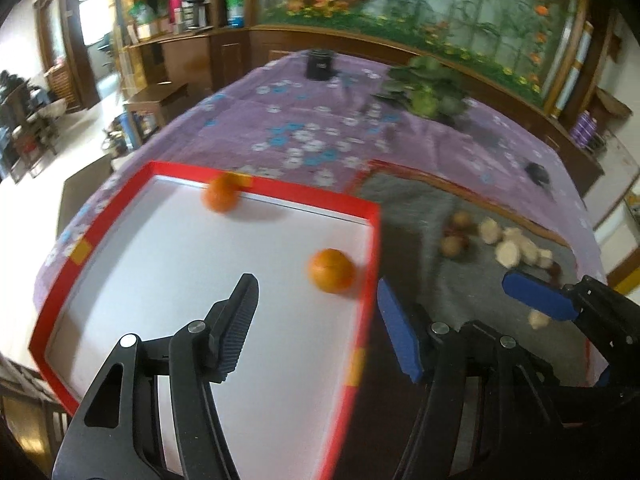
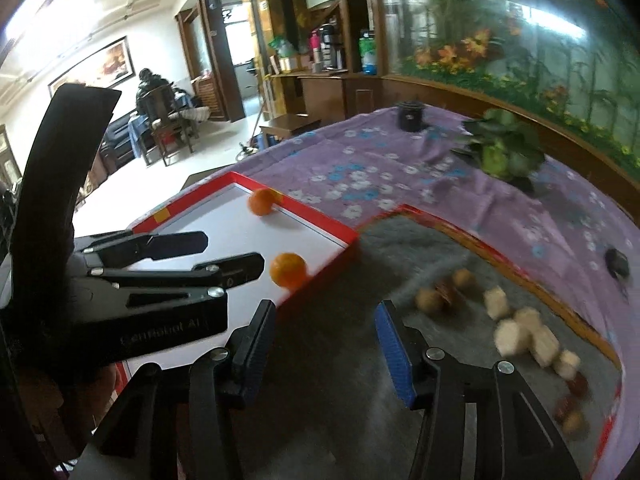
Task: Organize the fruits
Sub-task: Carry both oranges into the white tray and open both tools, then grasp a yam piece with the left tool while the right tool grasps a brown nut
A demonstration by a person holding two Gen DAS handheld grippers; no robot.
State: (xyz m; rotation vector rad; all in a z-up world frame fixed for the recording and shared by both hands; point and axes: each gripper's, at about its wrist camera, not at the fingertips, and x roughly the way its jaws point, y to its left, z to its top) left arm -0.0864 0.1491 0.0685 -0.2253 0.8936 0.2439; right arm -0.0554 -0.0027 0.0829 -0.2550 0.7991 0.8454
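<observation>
Two oranges lie in a white tray with a red rim [image 1: 256, 178]: one orange [image 1: 221, 196] against the far rim, the other orange [image 1: 331, 271] near the right rim. My left gripper [image 1: 316, 320] stands open above the tray, just short of the nearer orange, with nothing between its fingers. To the right, a grey-lined tray [image 2: 500, 248] holds brown round fruits [image 2: 430, 300], pale chunks [image 2: 516, 332] and small red fruits [image 2: 576, 388]. My right gripper [image 2: 326, 328] hangs open and empty over the grey lining. The nearer orange [image 2: 288, 270] lies just past the tip of the left gripper [image 2: 234, 252].
A purple flowered cloth [image 1: 280, 128] covers the table. A potted green plant [image 1: 428, 88] and a dark cup [image 1: 319, 64] stand at the back, and a small dark object [image 1: 538, 172] lies at the right. The table edge drops to the floor on the left.
</observation>
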